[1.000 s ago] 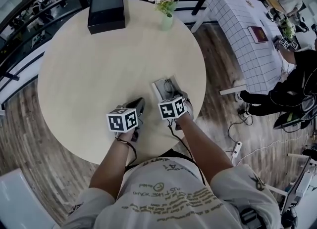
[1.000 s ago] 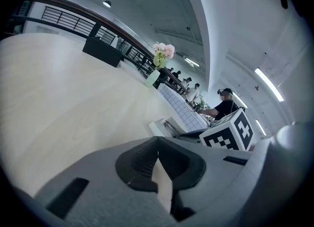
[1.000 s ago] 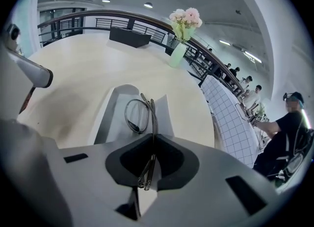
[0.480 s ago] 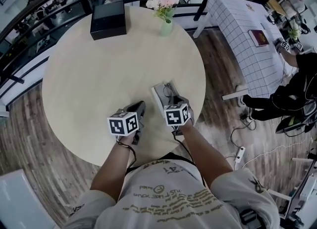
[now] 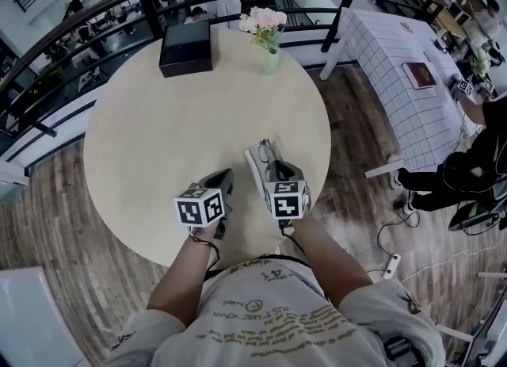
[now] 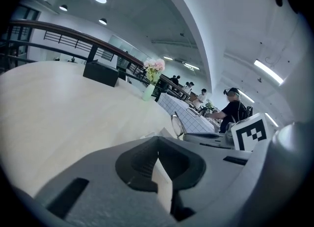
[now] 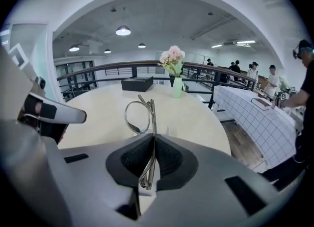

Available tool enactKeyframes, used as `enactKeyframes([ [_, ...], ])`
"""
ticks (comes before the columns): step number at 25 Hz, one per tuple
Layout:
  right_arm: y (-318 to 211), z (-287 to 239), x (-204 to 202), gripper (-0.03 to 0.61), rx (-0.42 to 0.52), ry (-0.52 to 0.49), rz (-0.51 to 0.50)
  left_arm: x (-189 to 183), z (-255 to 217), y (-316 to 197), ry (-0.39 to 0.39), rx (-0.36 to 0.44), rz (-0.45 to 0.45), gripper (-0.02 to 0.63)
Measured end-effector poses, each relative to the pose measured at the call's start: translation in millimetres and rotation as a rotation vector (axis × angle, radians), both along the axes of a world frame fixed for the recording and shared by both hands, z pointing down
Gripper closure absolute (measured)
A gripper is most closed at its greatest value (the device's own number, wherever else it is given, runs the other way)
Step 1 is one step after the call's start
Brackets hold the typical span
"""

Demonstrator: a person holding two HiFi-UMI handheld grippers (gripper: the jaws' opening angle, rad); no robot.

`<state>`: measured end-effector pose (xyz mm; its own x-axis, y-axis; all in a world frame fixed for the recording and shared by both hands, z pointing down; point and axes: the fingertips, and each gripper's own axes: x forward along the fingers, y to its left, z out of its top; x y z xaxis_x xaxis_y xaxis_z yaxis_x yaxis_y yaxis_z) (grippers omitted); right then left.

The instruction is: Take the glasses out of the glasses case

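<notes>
My right gripper (image 5: pixel 274 164) is shut on thin wire-framed glasses (image 7: pixel 140 115), pinched at the folded frame, with one lens sticking up past the jaw tips. The glasses (image 5: pixel 268 154) hang just above a pale open glasses case (image 5: pixel 253 170) that lies on the round table (image 5: pixel 158 143). My left gripper (image 5: pixel 223 178) is lifted off the table just left of the case, shut, with nothing seen in its jaws (image 6: pixel 158 145). In the left gripper view one lens of the glasses (image 6: pixel 175 125) shows ahead and to the right, with the right gripper's marker cube (image 6: pixel 252 132) behind it.
A black box (image 5: pixel 186 47) and a green vase of pink flowers (image 5: pixel 272 56) stand at the table's far side by a dark railing (image 5: pixel 95 17). A checked-cloth table (image 5: pixel 396 64) and a person in black (image 5: pixel 475 167) are on the right.
Both grippers have risen off the table. The right one has come up and back from the case with the glasses in its jaws.
</notes>
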<state>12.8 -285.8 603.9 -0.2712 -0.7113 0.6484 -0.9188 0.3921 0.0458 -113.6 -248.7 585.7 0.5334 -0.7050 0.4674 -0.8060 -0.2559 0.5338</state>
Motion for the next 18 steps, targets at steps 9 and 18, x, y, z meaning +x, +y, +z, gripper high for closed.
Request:
enactKeyframes([
  [9, 8.9, -111.0, -0.2, 0.554, 0.220, -0.213, -0.036, 9.8, -82.4, 4.3, -0.114, 0.207, -0.072, 0.600],
  [18, 39.3, -222.0, 16.6, 0.554, 0.434, -0.364, -0.097, 26.1, -181.6, 22.6, -0.093, 0.378, -0.128, 0.600],
])
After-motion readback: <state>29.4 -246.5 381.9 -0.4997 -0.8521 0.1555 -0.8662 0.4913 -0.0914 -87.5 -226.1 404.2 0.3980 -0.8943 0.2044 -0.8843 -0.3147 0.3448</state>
